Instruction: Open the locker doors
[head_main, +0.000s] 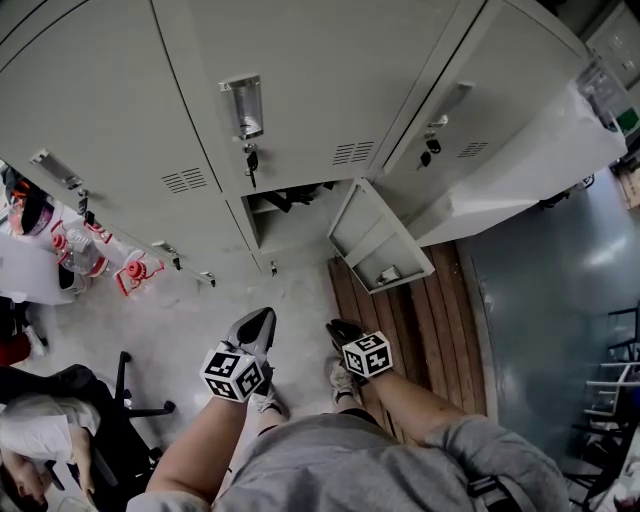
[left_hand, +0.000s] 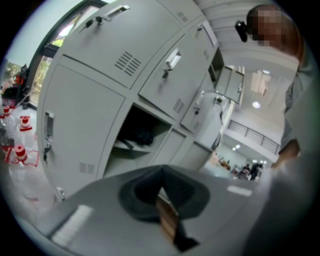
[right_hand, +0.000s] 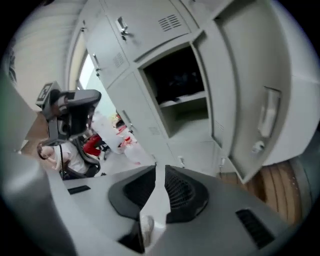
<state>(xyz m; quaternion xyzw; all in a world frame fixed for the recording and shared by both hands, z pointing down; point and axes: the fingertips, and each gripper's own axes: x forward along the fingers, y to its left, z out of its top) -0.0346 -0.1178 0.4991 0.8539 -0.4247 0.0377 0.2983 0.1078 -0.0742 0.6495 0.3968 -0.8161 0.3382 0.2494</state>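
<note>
Grey lockers stand ahead (one door open).

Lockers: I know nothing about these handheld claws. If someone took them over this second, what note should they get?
Left gripper: jaws together, empty.
Right gripper: jaws a narrow gap apart, nothing between them.
Both touch nothing.
Done: one lower door stands swung open, its compartment exposed.
Left: the door above it, the right-hand door and the left-hand doors look closed.
</note>
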